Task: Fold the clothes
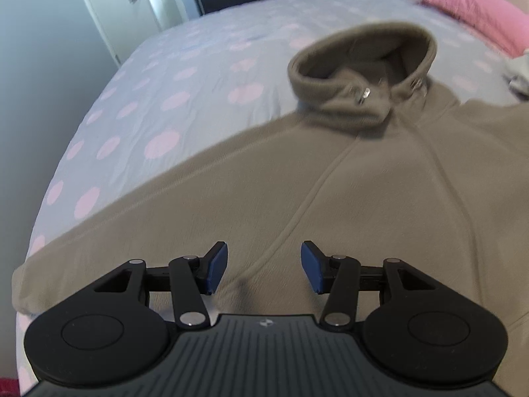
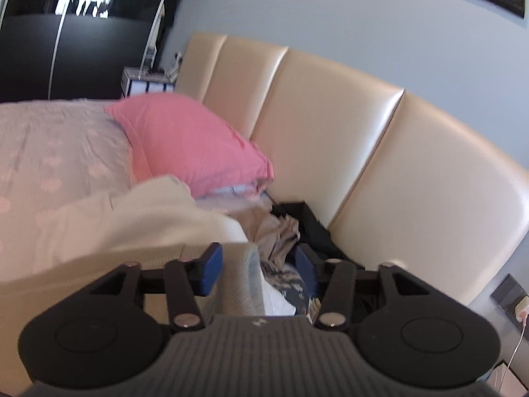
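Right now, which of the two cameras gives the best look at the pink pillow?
The right wrist view. There the pink pillow shows nearly whole, lying at the head of the bed against the cream headboard. The left wrist view catches only a blurred strip of it at the upper right edge, beyond the spread-out taupe hoodie.

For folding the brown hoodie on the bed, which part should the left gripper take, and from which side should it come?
Probably the sleeve cuff. The hoodie lies flat and front up on the bed, its sleeve stretched out to the left, so the cuff is a free edge. The left gripper is open above the chest; it could come from the outer left side, low along the bed, and pinch the cuff to fold it inward.
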Action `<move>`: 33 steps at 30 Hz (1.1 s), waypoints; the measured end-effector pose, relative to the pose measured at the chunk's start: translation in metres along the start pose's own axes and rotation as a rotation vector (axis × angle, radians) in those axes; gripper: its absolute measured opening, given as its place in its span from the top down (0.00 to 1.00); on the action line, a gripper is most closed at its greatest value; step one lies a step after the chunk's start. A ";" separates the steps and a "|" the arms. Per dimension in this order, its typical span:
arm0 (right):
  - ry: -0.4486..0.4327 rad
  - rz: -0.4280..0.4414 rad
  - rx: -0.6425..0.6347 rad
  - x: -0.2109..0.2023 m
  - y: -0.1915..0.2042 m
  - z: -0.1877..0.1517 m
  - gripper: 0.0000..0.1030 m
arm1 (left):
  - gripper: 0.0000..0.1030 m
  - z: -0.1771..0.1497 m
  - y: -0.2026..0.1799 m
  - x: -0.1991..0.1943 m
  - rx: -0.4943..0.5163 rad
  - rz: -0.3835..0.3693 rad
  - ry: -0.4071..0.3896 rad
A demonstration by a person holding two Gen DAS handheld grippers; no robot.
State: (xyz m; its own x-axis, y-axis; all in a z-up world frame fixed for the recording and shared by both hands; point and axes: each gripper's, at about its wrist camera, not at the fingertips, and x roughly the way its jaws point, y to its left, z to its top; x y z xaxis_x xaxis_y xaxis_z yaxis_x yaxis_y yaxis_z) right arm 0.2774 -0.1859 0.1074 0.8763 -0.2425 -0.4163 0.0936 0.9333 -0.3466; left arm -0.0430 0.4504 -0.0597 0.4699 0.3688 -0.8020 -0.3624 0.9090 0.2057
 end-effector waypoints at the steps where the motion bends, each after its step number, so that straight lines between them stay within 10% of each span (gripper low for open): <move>1: -0.028 0.003 -0.009 -0.009 0.003 0.000 0.40 | 0.54 0.003 0.000 -0.003 -0.003 -0.012 -0.014; 11: -0.140 0.248 -0.133 -0.077 0.086 0.001 0.26 | 0.54 0.035 0.010 -0.030 -0.045 -0.035 -0.113; 27: 0.069 0.789 -0.292 -0.055 0.346 -0.011 0.35 | 0.46 0.126 -0.002 0.019 0.041 -0.049 -0.205; 33: 0.138 0.872 -0.312 -0.031 0.443 0.008 0.35 | 0.45 0.163 -0.025 0.076 0.120 -0.055 -0.173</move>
State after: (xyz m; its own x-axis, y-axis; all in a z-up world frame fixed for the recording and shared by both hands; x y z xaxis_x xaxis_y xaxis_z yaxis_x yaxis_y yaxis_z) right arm 0.2952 0.2369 -0.0262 0.5116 0.4620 -0.7245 -0.7192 0.6916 -0.0668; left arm 0.1328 0.4875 -0.0344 0.6213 0.3367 -0.7075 -0.2388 0.9414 0.2383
